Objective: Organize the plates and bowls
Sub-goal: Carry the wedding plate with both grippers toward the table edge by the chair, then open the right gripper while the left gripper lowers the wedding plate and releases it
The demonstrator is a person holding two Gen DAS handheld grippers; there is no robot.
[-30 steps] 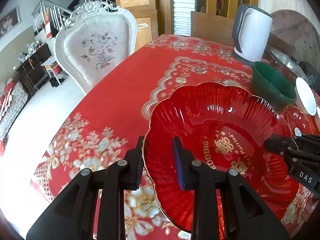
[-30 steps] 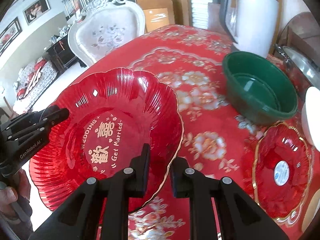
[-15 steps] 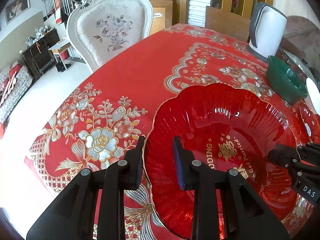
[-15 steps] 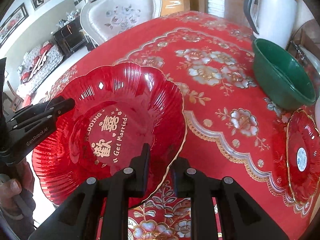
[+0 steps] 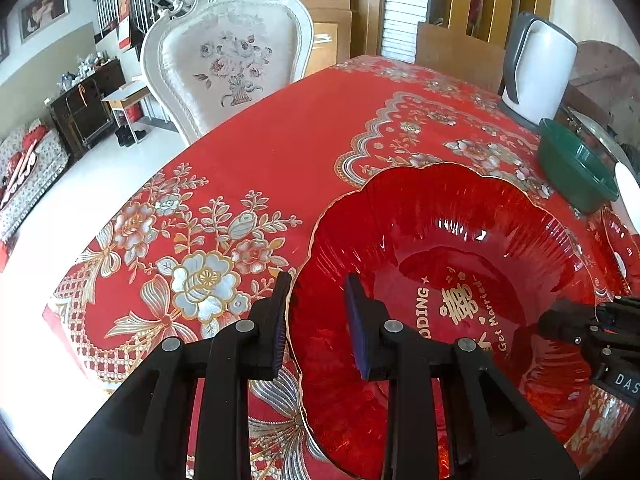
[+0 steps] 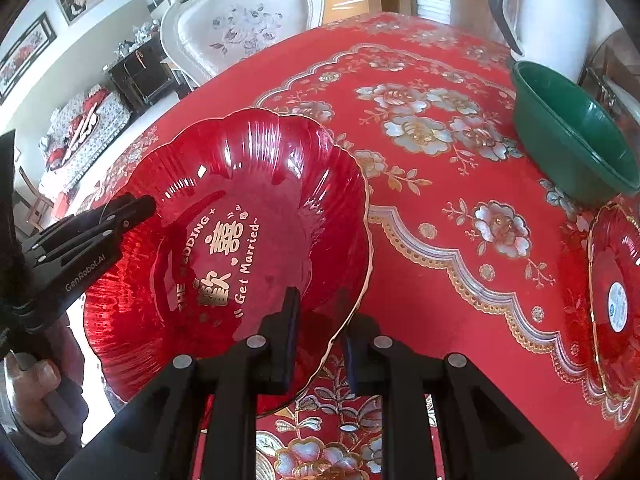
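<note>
While both grippers clamp opposite rims, the scalloped red glass wedding plate (image 5: 460, 248) has travelled nearer the floral red tablecloth's (image 5: 256, 152) edge, farther from the green plastic bowl (image 6: 572, 136); left gripper (image 5: 320, 312), right gripper (image 6: 320, 320).

Big scalloped red plate (image 6: 248, 240), gold lettering, sitting at 9 o'clock; green bowl (image 6: 568, 140) resting at 2; small red plate (image 6: 616, 300) lying at 3.

Big plate (image 6: 256, 216) left on table (image 6: 420, 52); bowl (image 6: 568, 136) far right, small plate (image 6: 616, 296) before it.
</note>
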